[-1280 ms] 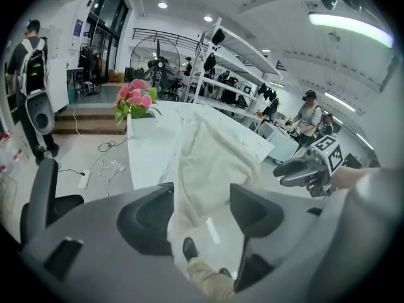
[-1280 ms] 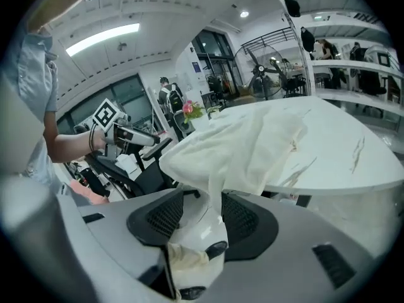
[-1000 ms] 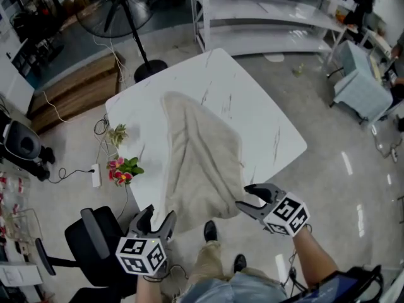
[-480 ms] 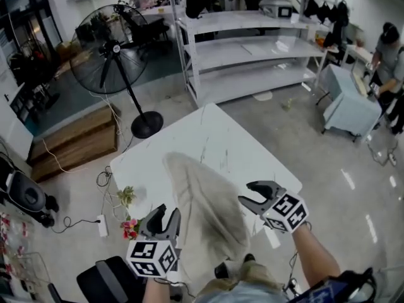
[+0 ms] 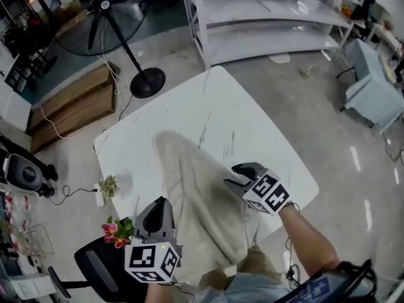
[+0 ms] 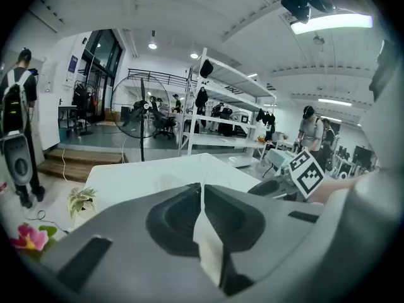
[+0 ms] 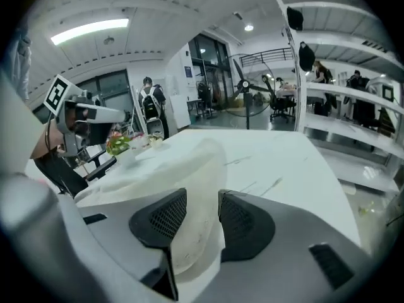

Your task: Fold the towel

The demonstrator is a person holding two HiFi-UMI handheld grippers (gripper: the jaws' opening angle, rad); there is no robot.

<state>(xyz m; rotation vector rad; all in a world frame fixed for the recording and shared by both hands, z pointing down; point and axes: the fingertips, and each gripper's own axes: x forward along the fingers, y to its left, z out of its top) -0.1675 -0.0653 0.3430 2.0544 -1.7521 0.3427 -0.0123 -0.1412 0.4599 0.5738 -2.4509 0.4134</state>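
A beige towel (image 5: 196,188) lies bunched lengthwise on the white marble table (image 5: 252,112), with its near end hanging over the front edge. My left gripper (image 5: 161,202) is at the towel's near left edge. Its jaws have just been closing and are shut on a thin fold of towel (image 6: 207,245), visible in the left gripper view (image 6: 202,189). My right gripper (image 5: 231,175) straddles the towel's right edge. Its jaws have been closing but still stand apart (image 7: 202,197), with a thick fold of towel (image 7: 189,169) between them.
A pedestal fan's base (image 5: 148,81) and white shelving (image 5: 271,17) stand beyond the table. Pink flowers (image 5: 117,229), a small plant (image 5: 108,185) and a black chair (image 5: 95,264) sit at the near left. A grey-blue cart (image 5: 372,87) is at the right.
The left gripper moved up to the towel's left edge and went from wide open to shut. The right gripper moved left onto the towel's right edge. The towel is bunched narrower.
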